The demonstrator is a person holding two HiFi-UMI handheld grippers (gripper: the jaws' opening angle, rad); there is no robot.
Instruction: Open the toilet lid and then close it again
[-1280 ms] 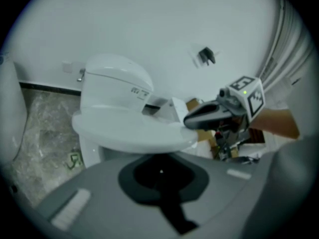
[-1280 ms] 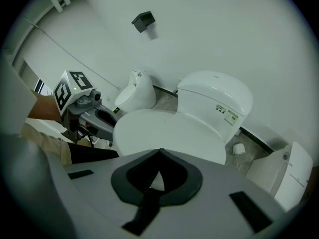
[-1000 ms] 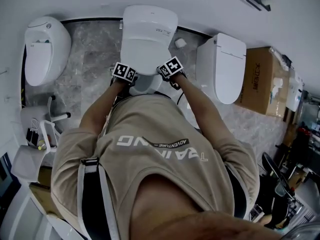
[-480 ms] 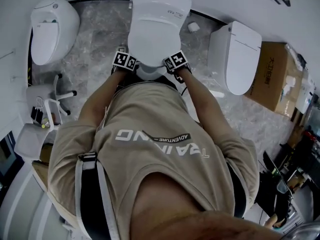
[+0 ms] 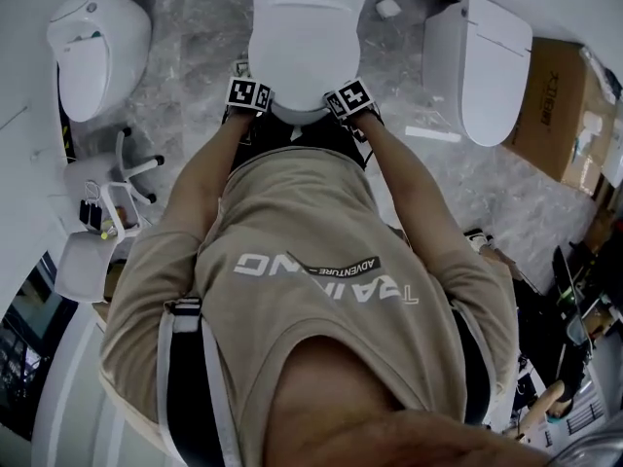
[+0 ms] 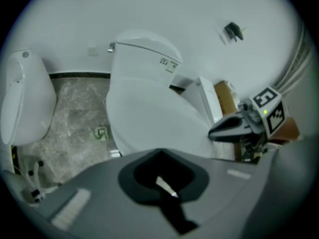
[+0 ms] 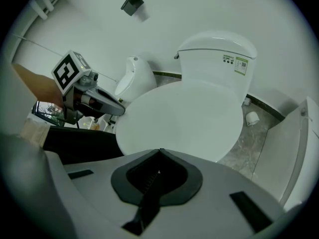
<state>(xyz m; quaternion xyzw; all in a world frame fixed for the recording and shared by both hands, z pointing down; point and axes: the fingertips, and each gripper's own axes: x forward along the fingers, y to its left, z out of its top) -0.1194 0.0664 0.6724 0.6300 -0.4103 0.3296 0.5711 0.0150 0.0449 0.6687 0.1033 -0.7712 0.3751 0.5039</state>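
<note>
both claws, left claw and right claw, are pinched closed and hold nothing. toilet lid lies down flat, its front edge near them. opening looks not started; next, poke tips under that edge and lift.

Your light is soft and even, with a cool blue-grey look. You cannot tell where it comes from. In your head view the lid is the brightest thing, almost washed out. The shirt gets dim and shadowy toward the bottom. The edges bend, so the floor and wall look curved. Both gripper views are round like a ball, with black corners. There the left gripper and right gripper sit close to the lens, dark and blurry, while the lid looks sharper. The far edges are smeared.
</note>
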